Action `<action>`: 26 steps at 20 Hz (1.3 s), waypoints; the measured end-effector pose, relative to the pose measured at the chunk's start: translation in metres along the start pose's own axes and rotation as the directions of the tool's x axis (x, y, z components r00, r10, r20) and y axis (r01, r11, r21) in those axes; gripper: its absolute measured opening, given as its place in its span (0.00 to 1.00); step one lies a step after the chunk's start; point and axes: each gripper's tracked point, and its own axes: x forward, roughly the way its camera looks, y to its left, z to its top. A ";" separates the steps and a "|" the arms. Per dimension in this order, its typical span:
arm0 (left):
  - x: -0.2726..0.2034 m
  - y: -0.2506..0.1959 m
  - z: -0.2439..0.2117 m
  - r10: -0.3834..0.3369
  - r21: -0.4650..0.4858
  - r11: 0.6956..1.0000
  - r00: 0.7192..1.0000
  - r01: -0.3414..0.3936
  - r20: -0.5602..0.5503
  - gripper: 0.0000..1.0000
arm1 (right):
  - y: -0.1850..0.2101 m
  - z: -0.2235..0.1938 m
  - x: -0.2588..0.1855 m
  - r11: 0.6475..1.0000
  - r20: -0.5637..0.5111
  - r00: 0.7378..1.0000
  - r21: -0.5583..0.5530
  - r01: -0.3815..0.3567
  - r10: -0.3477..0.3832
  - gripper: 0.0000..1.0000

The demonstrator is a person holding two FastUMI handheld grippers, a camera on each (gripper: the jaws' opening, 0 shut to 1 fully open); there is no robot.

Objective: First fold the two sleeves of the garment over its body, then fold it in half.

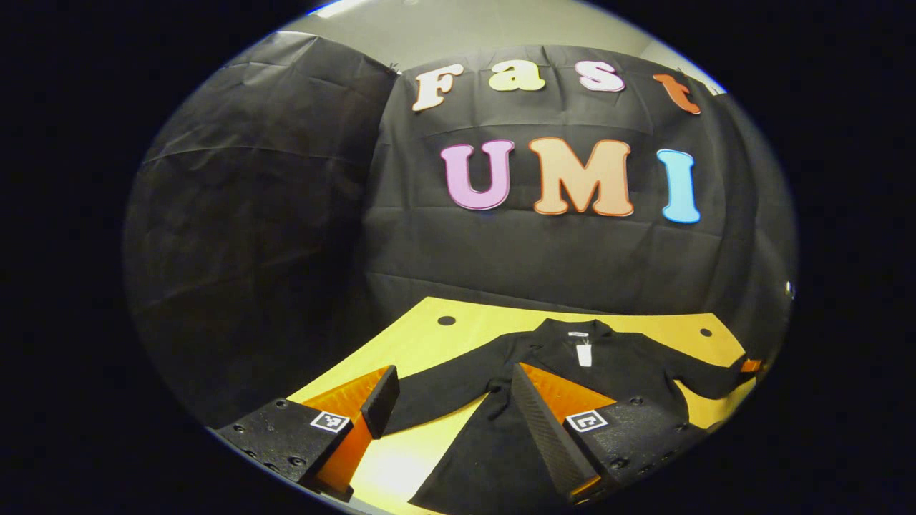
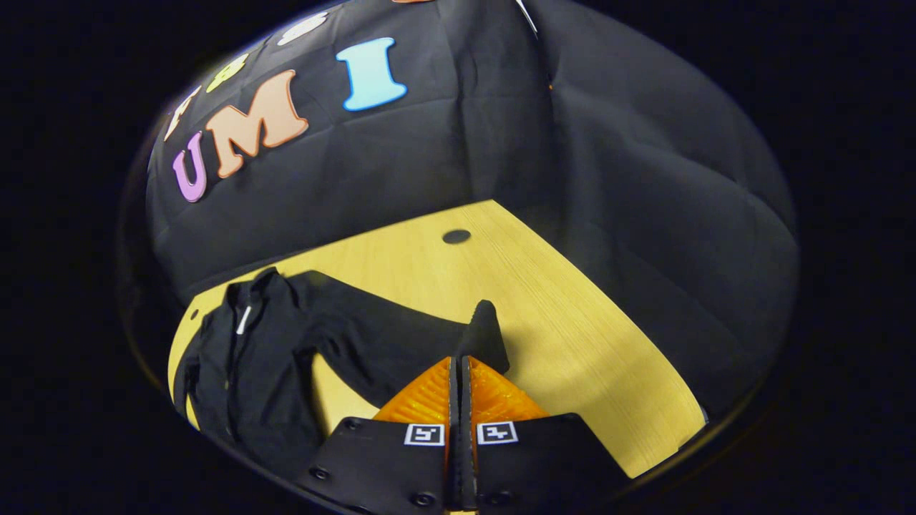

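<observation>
garment (image 1: 572, 372) lies flat and face up on the table (image 1: 429, 325), collar toward the booth wall, both sleeves spread out from the body; no fold made yet by the look of it. left gripper (image 1: 451, 400) hovers with its fingers spread wide over the garment's left sleeve (image 1: 444, 390), probably lined up to take that sleeve. garment's hem and lower left side are cut off at the edge of the left gripper view. right gripper (image 2: 461, 365) has its fingers pressed together, with the cuff of the garment's right sleeve (image 2: 401, 336) standing up just past the tips; it looks pinched there for the fold-over, but the contact itself is hidden behind the fingers. black cloth hides seams and any buttons.
</observation>
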 end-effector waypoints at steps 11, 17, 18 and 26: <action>0.045 0.061 -0.015 -0.155 -0.055 0.987 0.987 0.152 -0.044 0.94 | 0.230 0.070 -0.019 0.988 0.161 0.976 0.034 -0.153 0.146 0.02; 0.056 0.104 -0.031 -0.133 -0.046 0.990 0.988 0.130 -0.073 0.94 | 0.321 0.081 -0.024 0.972 0.188 0.954 -0.040 -0.231 0.235 0.02; 0.056 0.110 -0.033 -0.129 -0.056 0.991 0.989 0.125 -0.073 0.94 | 0.337 0.080 -0.022 0.967 0.184 0.950 -0.050 -0.249 0.254 0.02; 0.062 0.138 -0.043 -0.099 -0.057 0.994 0.991 0.095 -0.086 0.94 | 0.464 0.030 -0.008 0.873 0.082 0.877 -0.171 -0.457 0.474 0.02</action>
